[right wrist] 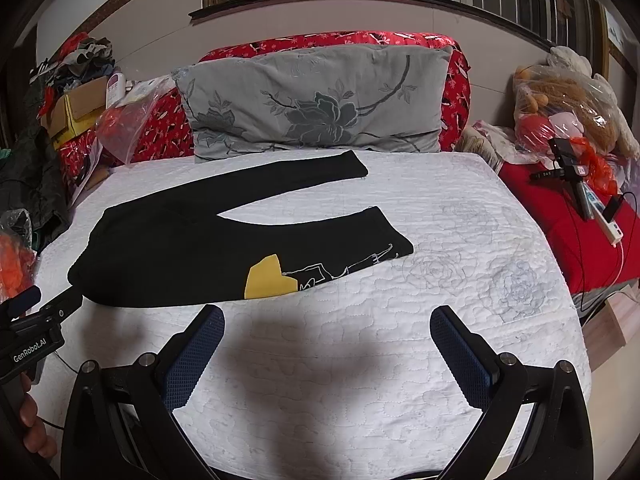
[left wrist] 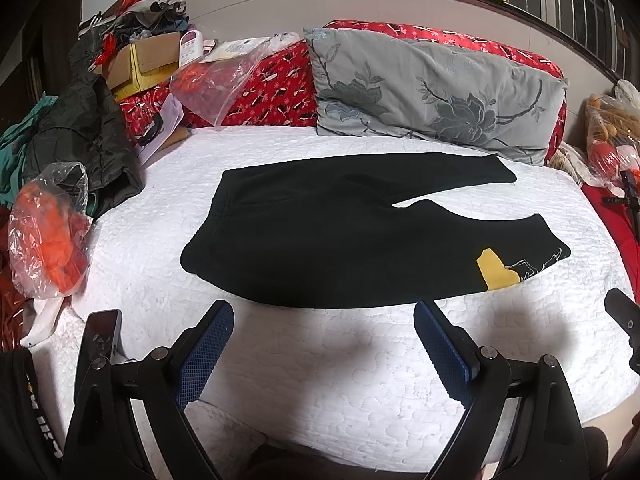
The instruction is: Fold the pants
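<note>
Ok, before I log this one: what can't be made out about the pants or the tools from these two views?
- Pants: pure black in both views, so seams, pockets and any existing folds are lost; the waistband end barely reads.
- White line drawing by the yellow patch: too small to read.
- Right tool: in the left wrist view, cut off by the frame edge.
- Left tool: in the right wrist view, only a side sliver, fingers mostly out of frame.

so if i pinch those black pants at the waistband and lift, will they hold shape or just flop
Likely flop: the black pants lie flat and limp on the white quilt, so the legs should trail. They look soft and fairly thick, so probably light but bulky. The textured quilt may drag on them somewhat.
</note>
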A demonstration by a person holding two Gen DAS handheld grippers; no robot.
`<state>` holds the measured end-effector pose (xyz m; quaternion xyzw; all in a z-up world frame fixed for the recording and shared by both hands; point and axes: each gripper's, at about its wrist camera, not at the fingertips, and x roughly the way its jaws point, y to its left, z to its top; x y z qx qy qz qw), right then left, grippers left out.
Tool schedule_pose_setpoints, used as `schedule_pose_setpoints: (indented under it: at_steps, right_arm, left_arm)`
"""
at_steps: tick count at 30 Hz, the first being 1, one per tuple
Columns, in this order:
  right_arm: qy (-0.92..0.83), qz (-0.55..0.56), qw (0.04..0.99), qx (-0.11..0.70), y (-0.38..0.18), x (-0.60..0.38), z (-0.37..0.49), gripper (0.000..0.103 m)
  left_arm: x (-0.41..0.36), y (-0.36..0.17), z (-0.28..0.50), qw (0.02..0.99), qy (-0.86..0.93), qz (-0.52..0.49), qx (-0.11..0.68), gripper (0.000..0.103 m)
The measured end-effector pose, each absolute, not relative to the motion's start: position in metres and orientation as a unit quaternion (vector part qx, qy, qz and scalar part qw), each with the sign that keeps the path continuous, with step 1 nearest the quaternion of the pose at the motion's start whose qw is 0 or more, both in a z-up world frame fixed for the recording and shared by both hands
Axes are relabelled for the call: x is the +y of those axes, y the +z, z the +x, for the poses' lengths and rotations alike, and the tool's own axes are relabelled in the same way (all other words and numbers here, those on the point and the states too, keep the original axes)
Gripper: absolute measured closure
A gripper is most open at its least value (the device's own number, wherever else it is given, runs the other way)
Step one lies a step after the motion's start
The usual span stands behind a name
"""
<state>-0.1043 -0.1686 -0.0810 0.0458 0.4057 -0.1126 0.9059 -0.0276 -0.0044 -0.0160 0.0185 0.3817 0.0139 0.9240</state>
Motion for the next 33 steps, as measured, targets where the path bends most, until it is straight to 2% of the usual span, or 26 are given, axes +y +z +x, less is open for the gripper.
schedule_pose_setpoints:
  at_steps: [33]
  right_arm:
    - [-0.111,0.051,0.900,0.419,-0.0897,-0.1687,-0.0996,0.000]
  left_arm:
    - [-0.0047,-0.0201,-0.0212,0.918,0.008,0.019,0.395,0.011]
